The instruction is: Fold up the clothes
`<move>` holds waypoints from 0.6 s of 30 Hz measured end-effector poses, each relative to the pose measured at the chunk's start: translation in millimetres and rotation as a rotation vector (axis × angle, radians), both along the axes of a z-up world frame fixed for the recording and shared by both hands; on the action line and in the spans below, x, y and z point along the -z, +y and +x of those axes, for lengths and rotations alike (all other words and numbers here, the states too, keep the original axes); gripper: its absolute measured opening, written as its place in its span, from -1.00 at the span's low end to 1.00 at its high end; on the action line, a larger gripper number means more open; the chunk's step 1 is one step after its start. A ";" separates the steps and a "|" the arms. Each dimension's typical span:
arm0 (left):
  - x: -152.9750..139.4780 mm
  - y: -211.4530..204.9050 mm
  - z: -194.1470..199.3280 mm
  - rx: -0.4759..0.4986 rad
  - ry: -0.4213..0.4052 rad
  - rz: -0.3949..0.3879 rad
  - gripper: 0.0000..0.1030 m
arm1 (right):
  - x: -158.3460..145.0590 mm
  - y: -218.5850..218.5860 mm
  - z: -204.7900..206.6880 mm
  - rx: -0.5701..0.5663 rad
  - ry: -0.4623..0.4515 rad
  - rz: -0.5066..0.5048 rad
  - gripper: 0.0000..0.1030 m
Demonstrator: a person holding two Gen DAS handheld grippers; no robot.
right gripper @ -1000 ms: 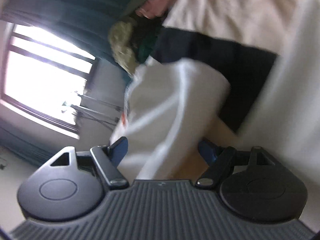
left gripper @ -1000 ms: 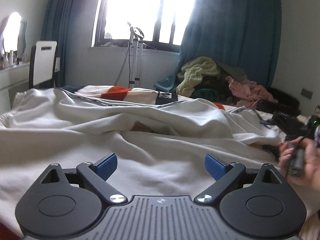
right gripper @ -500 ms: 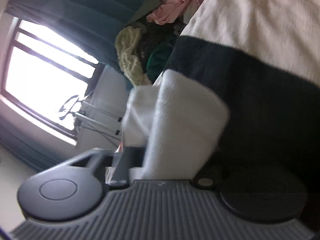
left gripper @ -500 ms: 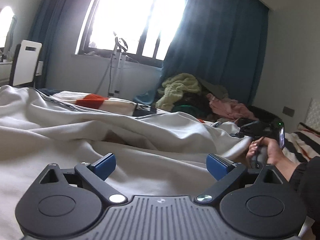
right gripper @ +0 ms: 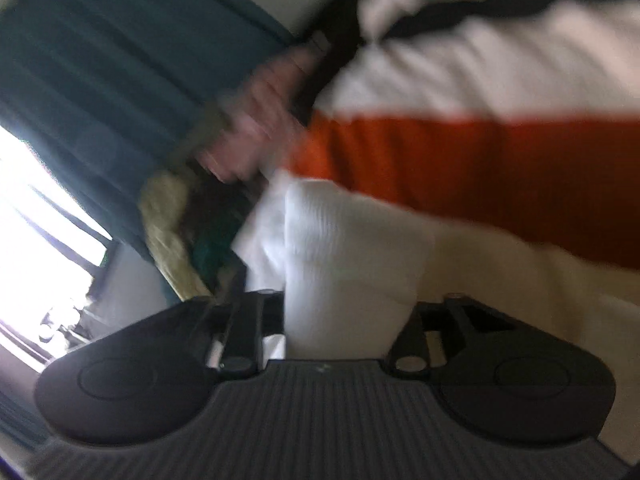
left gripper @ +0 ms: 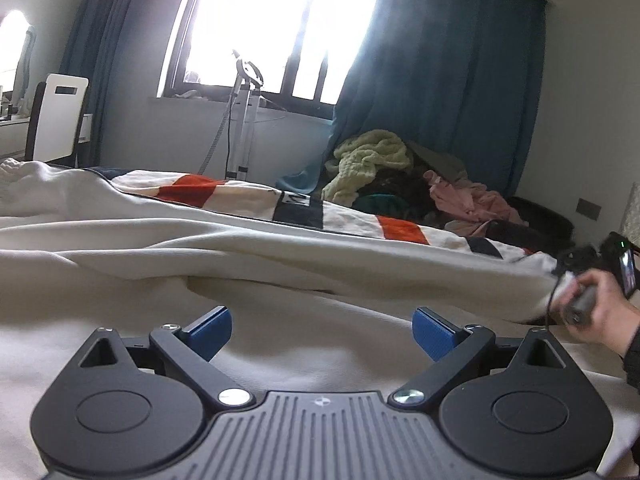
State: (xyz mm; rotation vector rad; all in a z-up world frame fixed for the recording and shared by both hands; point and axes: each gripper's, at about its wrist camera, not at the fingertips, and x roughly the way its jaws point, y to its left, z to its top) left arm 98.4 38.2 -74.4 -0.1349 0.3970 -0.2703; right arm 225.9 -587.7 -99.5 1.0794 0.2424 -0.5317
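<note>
Cream garment (left gripper: 280, 264) with orange, black stripes, rumpled, right gripper (right gripper: 340, 320) clamping cuff

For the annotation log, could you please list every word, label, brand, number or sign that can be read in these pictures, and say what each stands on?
None can be read.
A small dark patch with pale marks on the striped garment: too small to read.
A round emblem on the left gripper, on its ribbed body: a symbol, no letters.
The lit screen on the right gripper: too blurred.
The right wrist view: motion-blurred, no text.

Daylight blows out the window (left gripper: 276, 28) ahead of my left claw; edges bend. My right view is smeared with motion blur, window (right gripper: 36, 248) glaring.
</note>
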 end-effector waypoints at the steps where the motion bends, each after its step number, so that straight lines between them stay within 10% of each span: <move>1: -1.2 -0.1 0.6 -0.002 0.000 -0.003 0.90 | 4.7 -4.2 -7.3 -0.006 0.008 0.025 0.02; 12: -9.4 1.1 -5.9 -0.023 0.024 0.004 0.90 | -8.4 12.0 -70.8 -0.044 0.043 0.055 0.28; 18: -15.6 7.2 -14.5 -0.029 0.020 -0.034 0.90 | -27.0 36.2 -79.5 -0.067 0.111 -0.049 -0.09</move>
